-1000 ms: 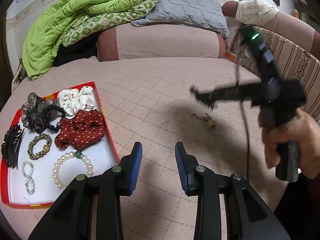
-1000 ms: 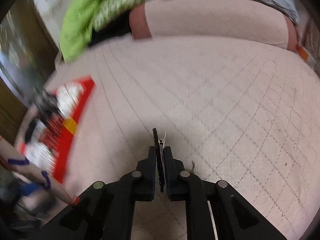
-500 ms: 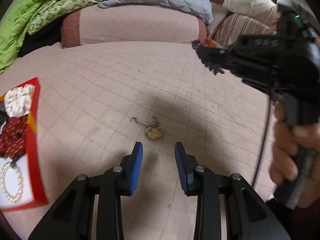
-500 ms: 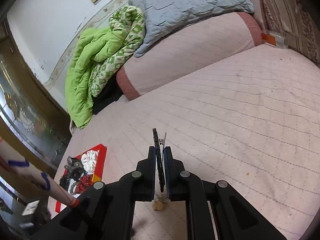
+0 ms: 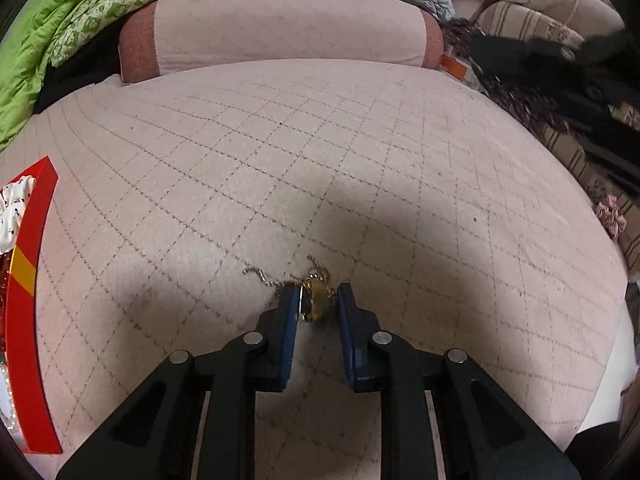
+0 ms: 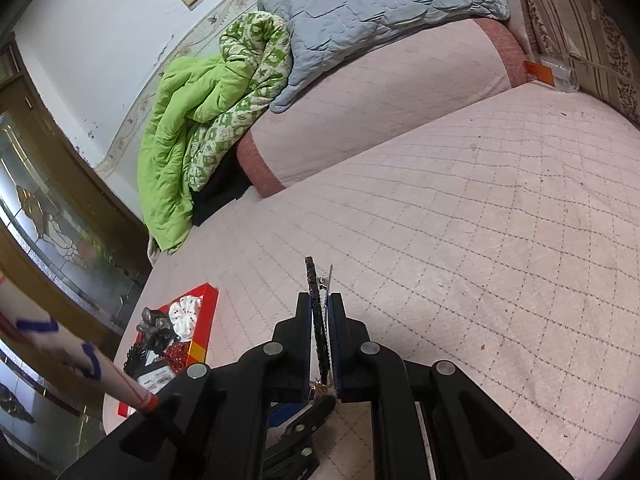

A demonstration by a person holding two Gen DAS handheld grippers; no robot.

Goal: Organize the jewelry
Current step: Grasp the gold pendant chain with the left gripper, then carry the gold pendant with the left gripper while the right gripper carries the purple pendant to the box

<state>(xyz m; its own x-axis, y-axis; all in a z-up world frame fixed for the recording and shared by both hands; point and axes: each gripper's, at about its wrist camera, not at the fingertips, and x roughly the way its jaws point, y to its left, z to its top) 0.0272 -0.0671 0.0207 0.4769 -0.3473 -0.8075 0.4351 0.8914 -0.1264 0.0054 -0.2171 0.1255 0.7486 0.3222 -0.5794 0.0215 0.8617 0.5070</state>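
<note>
Gold pendant on a thin chain (image 5: 316,300) — lying on the pink quilted bedspread (image 5: 320,160) at lower centre of the left wrist frame, set between the blue-padded jaws of the left gripper (image 5: 318,304), which stand partly open, the left pad touching it and the right pad just clear. Black toothed hair clip (image 6: 318,320) — held upright at lower centre of the right wrist frame, the right gripper (image 6: 320,328) closed tight on it. Red-rimmed tray (image 6: 200,344) with scrunchies sits at lower left.
</note>
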